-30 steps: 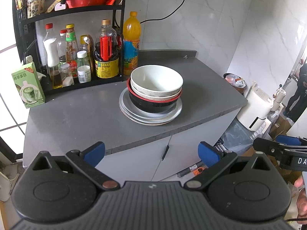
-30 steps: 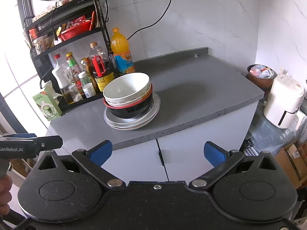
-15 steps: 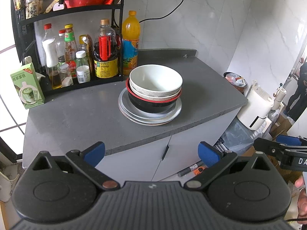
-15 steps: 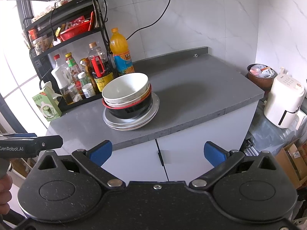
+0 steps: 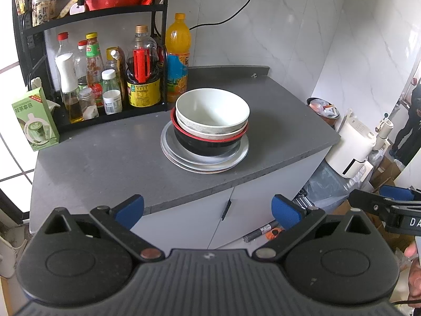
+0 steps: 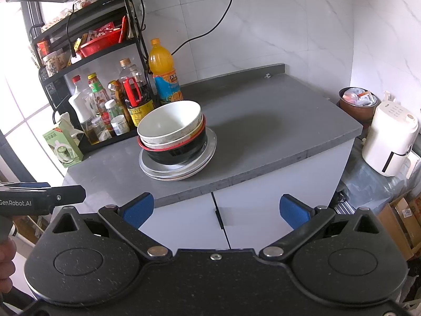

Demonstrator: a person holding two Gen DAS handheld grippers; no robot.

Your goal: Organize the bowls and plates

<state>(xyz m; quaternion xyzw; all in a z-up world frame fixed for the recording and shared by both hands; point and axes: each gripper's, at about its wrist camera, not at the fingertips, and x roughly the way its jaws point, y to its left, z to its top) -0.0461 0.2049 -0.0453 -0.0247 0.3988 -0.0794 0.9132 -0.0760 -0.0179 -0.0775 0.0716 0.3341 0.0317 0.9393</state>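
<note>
We are holding both tongs, left (image 5: 208, 209) and right (image 6: 214, 210), spread wide and empty, well short of the table (image 5: 105, 158). The bowls (image 5: 211, 115) are sitting nested on the plates (image 5: 231, 162), just in front of the rack (image 5: 34, 42); we are judging it best to pinch the top bowl's rim and lift straight up.

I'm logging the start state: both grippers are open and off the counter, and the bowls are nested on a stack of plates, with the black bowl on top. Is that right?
Not quite. In the left wrist view the white bowl is on top; the black bowl with the red rim is the lowest bowl, sitting on the plates. The rest holds: left gripper and right gripper are open, short of the counter.
</note>
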